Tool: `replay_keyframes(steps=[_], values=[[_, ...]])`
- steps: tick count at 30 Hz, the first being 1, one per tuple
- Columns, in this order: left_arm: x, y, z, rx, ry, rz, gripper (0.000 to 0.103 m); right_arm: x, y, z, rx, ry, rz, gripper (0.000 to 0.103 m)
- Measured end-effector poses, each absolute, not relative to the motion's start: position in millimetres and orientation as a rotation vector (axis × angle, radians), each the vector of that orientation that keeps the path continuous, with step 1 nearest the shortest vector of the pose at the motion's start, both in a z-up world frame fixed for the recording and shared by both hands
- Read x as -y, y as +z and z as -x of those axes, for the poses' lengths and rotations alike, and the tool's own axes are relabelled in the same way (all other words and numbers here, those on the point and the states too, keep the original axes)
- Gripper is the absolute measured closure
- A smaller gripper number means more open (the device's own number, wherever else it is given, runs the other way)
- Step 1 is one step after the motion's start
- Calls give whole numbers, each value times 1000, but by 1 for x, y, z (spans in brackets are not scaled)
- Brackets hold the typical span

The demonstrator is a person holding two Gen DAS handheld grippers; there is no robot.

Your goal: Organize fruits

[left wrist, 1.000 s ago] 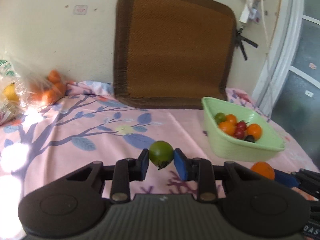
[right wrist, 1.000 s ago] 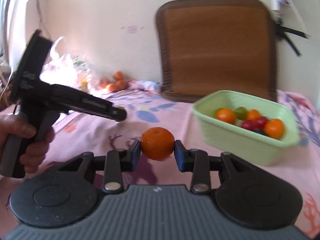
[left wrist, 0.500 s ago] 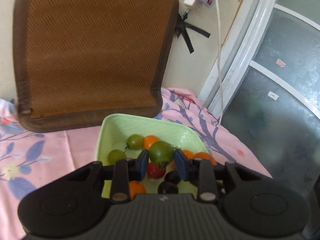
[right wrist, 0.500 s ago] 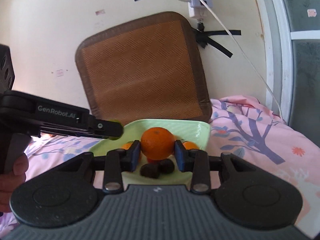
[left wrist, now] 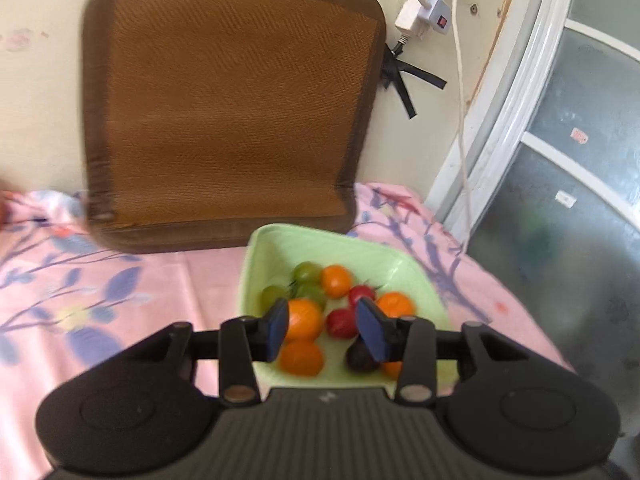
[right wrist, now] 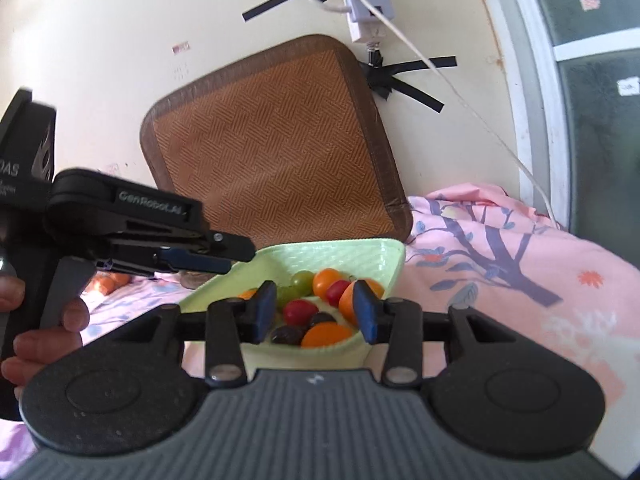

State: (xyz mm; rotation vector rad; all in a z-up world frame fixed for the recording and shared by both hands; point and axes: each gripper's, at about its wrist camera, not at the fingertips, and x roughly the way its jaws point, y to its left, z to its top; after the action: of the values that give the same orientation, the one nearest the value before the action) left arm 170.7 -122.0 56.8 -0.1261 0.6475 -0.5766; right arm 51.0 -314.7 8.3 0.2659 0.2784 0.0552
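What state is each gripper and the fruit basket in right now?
left gripper: open, empty, over the basket.
right gripper: open, empty, over the basket's near edge.
green basket: upright on the pink cloth, holding fruit.
oranges: lying loose in the basket.
brown mat: propped upright against the wall.

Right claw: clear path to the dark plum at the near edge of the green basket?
Probably yes: the right claw is open and empty above the green basket, with the dark plum uncovered just below; the left claw sits off to the side.
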Motion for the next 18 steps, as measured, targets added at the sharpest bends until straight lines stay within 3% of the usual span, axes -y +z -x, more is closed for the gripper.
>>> replay_keyframes(steps=[10, 13, 14, 15, 18], values=[[78, 37, -57, -600, -379, -3, 43, 283, -9, 14, -465, 123, -400, 56], [72, 37, -35, -571, -348, -4, 23, 276, -6, 28, -478, 132, -424, 54], [70, 37, -28, -558, -340, 0, 5, 275, -5, 31, -476, 126, -425, 52], [68, 38, -22, -546, -326, 2, 0, 273, -3, 36, -473, 120, -427, 50], [64, 41, -8, -533, -299, -5, 0, 272, -3, 48, -475, 115, -456, 49]])
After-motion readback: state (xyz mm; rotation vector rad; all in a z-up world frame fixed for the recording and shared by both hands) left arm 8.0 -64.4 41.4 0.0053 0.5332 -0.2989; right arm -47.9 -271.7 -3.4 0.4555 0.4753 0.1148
